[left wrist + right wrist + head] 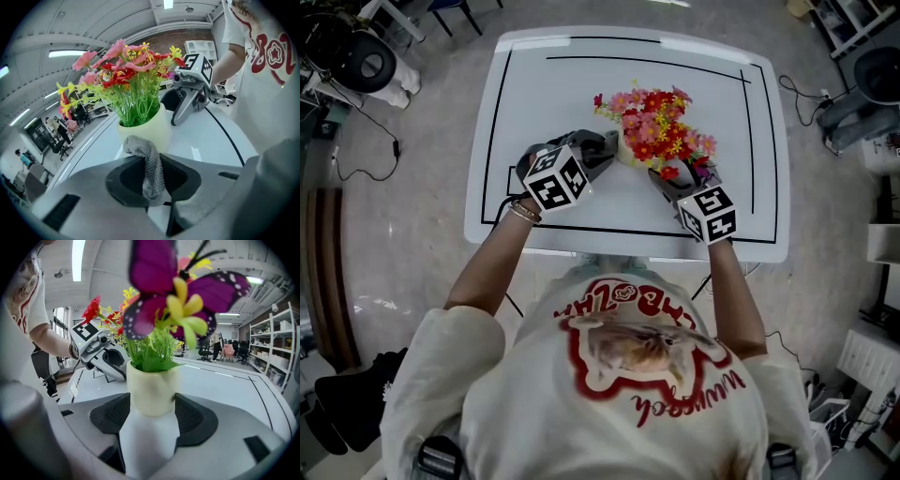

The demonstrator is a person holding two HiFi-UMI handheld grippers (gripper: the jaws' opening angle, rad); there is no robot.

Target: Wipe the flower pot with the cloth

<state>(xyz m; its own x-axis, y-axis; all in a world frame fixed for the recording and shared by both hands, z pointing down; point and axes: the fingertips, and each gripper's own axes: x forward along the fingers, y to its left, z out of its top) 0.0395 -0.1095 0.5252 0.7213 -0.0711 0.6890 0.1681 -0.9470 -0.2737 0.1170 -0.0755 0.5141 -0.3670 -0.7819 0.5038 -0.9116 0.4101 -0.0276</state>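
Note:
A pale yellow flower pot [149, 129] filled with red, pink and yellow artificial flowers [656, 127] stands near the middle of the white table [544, 103]. My left gripper [151, 180] is shut on a grey knitted cloth [149, 161], whose upper end lies against the pot's near wall. From the opposite side, my right gripper [152, 416] holds the pot [152, 387] between its two pads. In the head view the left gripper [605, 150] and the right gripper [664, 180] flank the pot. A purple butterfly ornament [161, 282] sticks out above the pot.
A black line [628, 231] runs round the table's border. Cables [356, 141] trail on the floor at the left, with chairs [366, 61] and equipment round the table. Shelving [276, 348] stands far right in the right gripper view.

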